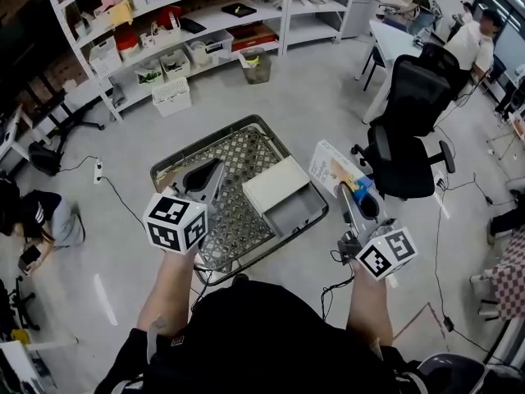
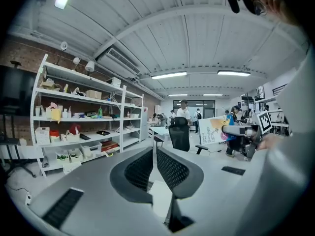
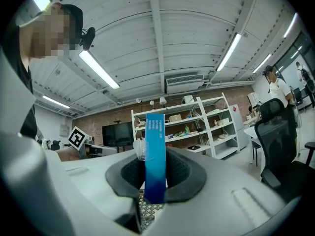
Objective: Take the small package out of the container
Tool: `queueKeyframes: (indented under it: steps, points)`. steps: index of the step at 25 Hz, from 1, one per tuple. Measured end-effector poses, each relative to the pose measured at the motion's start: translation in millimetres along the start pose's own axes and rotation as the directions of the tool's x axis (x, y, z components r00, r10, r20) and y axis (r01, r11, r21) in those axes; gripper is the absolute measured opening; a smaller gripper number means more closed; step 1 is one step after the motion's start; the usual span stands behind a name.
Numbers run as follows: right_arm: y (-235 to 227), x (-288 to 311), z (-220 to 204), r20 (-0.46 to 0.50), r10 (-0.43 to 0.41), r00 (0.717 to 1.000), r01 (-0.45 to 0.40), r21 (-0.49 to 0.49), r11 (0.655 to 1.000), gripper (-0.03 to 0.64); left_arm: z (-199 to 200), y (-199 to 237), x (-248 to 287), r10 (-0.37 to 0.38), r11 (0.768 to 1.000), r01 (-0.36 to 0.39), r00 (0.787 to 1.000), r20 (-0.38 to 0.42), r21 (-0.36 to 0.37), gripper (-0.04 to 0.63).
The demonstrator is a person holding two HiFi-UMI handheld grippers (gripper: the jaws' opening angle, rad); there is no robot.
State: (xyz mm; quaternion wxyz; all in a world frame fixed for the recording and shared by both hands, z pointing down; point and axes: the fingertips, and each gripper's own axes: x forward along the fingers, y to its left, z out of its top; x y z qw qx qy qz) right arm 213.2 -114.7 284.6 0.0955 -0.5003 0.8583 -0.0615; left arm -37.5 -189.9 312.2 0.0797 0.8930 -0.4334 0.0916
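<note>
Two grippers: a person holds one in each hand above a metal mesh cart [image 1: 238,150] on a grey floor, marker cubes facing the head camera.
Right gripper [image 1: 349,191] [image 3: 153,171]: clenched on the small package [image 1: 332,167]. The right gripper view shows the pack's thin blue edge [image 3: 155,151] standing upright between the pads.
Small package: a flat white pack with orange and blue print, seen broadside from the left gripper view [image 2: 212,130]. It is out of the container and held in the air just beyond the cart's right rim.
Left gripper [image 1: 215,171] [image 2: 154,154]: jaws drawn together with nothing between them, over the left part of the cart.
Container [image 1: 276,184]: a white box lying in the right half of the cart, its grey inside showing on the near side.
Surroundings: a black office chair [image 1: 414,105] stands just right of the package. White shelving [image 1: 189,23] with bins lines the far wall. Another person [image 1: 41,220] crouches on the floor at far left.
</note>
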Motion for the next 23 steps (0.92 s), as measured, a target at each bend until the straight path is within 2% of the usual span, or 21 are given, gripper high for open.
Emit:
queueKeyframes:
  steps: [6,23]
  points:
    - [-2.2,-3.3,2.7,0.023,-0.015,1.0,0.016,-0.019,1.0,0.075,5.1,-1.2,-0.8,-0.001,1.0,0.001,1.0,0.007,0.015,0.031]
    - [-1.6,-4.5,1.1,0.014,-0.051,0.999,0.052,-0.021,0.998,0.075,1.5,6.1,3.5,-0.006,1.0,0.006,1.0,0.017,-0.008,0.031]
